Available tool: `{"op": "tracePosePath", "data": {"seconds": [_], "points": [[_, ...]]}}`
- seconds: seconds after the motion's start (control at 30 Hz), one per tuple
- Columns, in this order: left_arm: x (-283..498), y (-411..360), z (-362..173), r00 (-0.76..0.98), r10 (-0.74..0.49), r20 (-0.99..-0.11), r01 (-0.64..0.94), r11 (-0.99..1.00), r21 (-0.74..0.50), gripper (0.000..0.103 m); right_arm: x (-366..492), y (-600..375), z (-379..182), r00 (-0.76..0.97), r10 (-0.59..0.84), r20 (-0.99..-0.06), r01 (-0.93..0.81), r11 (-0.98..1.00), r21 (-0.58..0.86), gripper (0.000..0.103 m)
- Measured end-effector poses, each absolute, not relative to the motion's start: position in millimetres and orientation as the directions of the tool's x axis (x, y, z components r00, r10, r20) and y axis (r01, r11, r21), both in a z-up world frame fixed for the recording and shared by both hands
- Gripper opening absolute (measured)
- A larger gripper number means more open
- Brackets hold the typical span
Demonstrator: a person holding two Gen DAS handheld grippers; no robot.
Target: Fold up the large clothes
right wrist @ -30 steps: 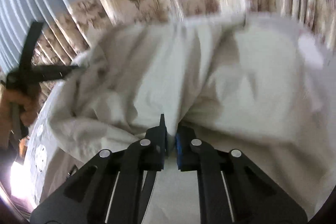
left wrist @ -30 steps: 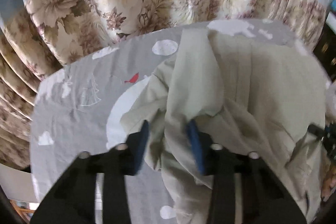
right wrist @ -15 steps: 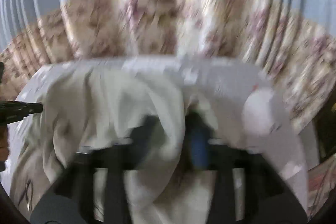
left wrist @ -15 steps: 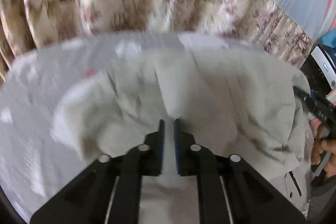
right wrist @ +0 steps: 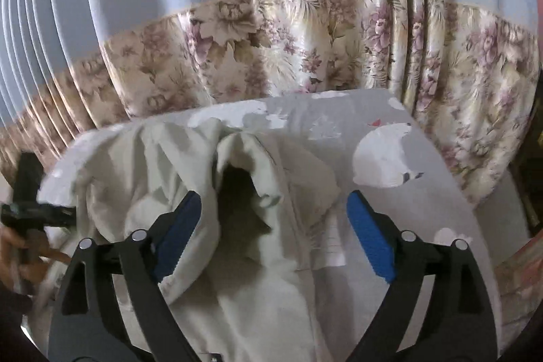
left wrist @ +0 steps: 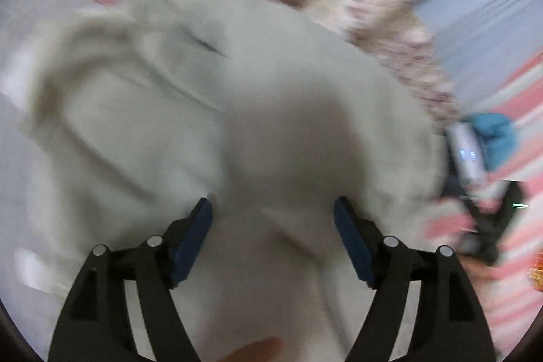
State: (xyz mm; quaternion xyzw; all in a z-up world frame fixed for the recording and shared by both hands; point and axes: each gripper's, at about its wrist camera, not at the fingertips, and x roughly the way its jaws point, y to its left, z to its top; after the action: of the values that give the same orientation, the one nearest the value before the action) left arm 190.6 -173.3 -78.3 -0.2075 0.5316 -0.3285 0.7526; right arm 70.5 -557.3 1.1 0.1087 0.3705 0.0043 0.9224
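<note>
Left gripper and right gripper both gape wide over the unlabelled pale garment

left wrist view heavily motion-blurred, right wrist view sharp, soft dim daylight, fisheye bending at edges, black corner vignette

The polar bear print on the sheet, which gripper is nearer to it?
Right. The right gripper hangs open beside the polar bear print; the left gripper is across the garment.
</note>
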Motion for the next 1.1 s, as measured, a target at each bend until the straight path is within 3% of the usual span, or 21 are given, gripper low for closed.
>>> {"op": "tracePosePath", "data": {"seconds": [0.07, 0.23, 0.43, 0.53, 0.7, 0.73, 0.77, 0.87, 0.97, 1.1], "points": [[176, -187, -69, 0.233, -0.698, -0.677, 0.326, 0.712, -0.622, 0.075, 67, -551, -2, 0.718, 0.119, -0.686, 0.045, 0.975, 0.216, 0.088], [132, -195, -47, 0.42, -0.506, -0.754, 0.404, 0.848, -0.344, 0.076, 54, -529, -9, 0.709, 0.12, -0.695, 0.01, 0.984, 0.18, 0.088], [131, -214, -49, 0.418, -0.529, -0.738, 0.377, 0.84, -0.389, 0.092, 42, -501, -16, 0.69, 0.151, -0.708, -0.06, 0.987, 0.152, 0.088], [143, -230, -59, 0.345, -0.564, -0.75, 0.354, 0.819, -0.452, 0.093, 32, -492, -17, 0.693, 0.13, -0.709, -0.076, 0.991, 0.107, 0.091], [150, -258, -74, 0.379, -0.49, -0.785, 0.333, 0.864, -0.378, 0.091, 25, -498, -23, 0.687, 0.112, -0.718, -0.05, 0.993, 0.107, 0.091], [149, -261, -73, 0.402, -0.473, -0.784, 0.334, 0.873, -0.355, 0.08, 24, -501, -23, 0.684, 0.114, -0.72, -0.043, 0.992, 0.116, 0.091], [148, -265, -72, 0.422, -0.455, -0.784, 0.349, 0.88, -0.323, 0.06, 23, -502, -23, 0.684, 0.115, -0.72, -0.039, 0.992, 0.121, 0.091], [146, -273, -56, 0.48, -0.436, -0.761, 0.401, 0.881, -0.252, 0.025, 18, -496, -21, 0.683, 0.136, -0.718, -0.078, 0.99, 0.114, 0.091], [148, -274, -15, 0.572, -0.448, -0.687, 0.438, 0.875, -0.206, 0.014, 13, -476, -18, 0.687, 0.16, -0.708, -0.188, 0.981, 0.039, 0.091], [167, -267, 52, 0.656, -0.487, -0.577, 0.465, 0.863, -0.199, 0.013, 16, -443, -20, 0.696, 0.196, -0.69, -0.307, 0.951, -0.04, 0.091]]}}
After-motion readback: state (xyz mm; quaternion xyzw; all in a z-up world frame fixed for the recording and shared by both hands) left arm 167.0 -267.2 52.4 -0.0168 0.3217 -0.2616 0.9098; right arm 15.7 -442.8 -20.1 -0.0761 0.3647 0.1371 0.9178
